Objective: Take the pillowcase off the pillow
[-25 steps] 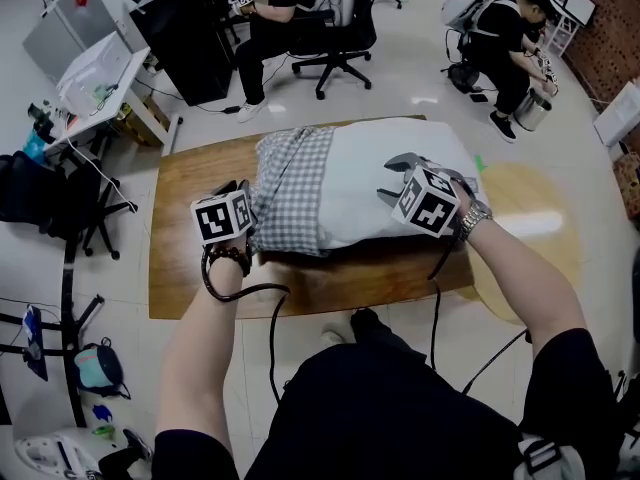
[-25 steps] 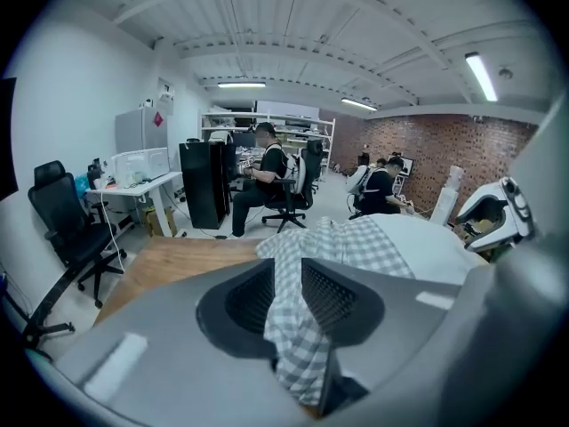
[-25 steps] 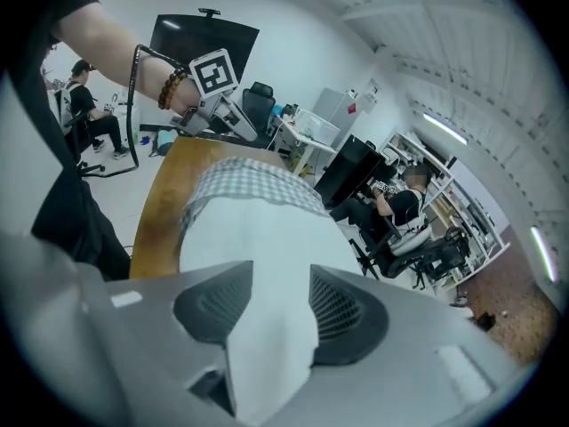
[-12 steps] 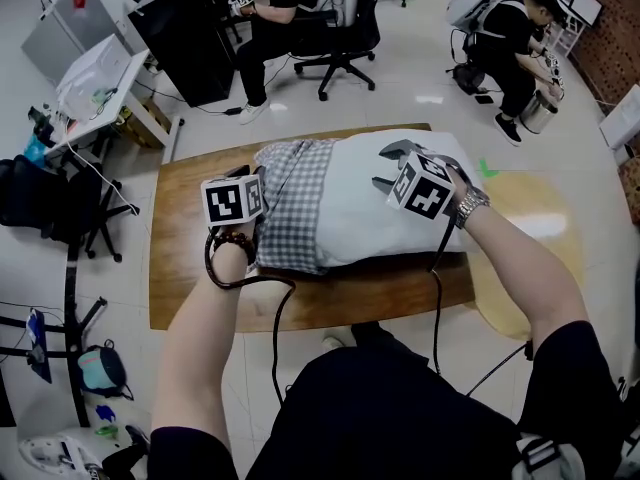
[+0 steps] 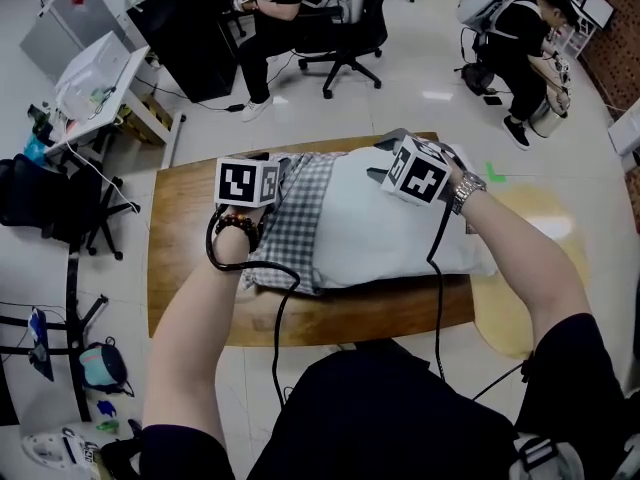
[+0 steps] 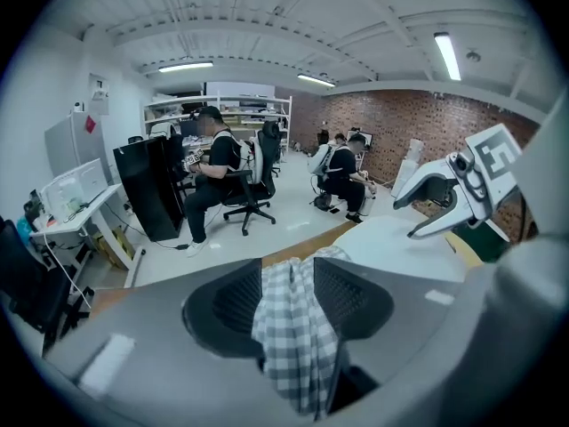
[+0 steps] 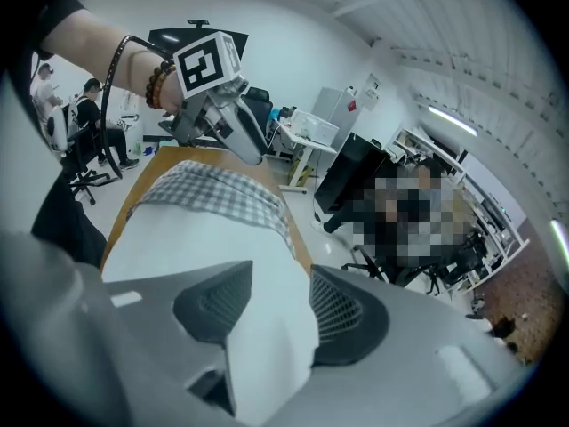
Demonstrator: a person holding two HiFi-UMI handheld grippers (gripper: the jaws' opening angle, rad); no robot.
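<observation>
Pillow [image 5: 390,228] lies across the wooden table [image 5: 185,258], long side running left to right. We see most of it bare and white. The checked pillowcase [image 5: 290,218] is bunched over the pillow's left end only, so it is not yet off.

Left gripper [image 6: 286,269] sits at the far left of the pillow. In its own view a fold of the checked pillowcase fills the gap between the jaws, touches both pads and hangs down toward the camera. The jaws have just been opening wider with the cloth between them. We read this as a hold on the pillowcase.

Right gripper [image 7: 280,278] is at the far edge of the bare white part, near the middle of the pillow. White pillow fabric fills the gap between its jaws at a medium width, pressed by both pads, so it holds the pillow.

The two grippers are near each other and each shows in the other's view. There is a bead bracelet [image 5: 232,226] on the left wrist and a watch [image 5: 467,190] on the right. People sit on office chairs beyond the table.
</observation>
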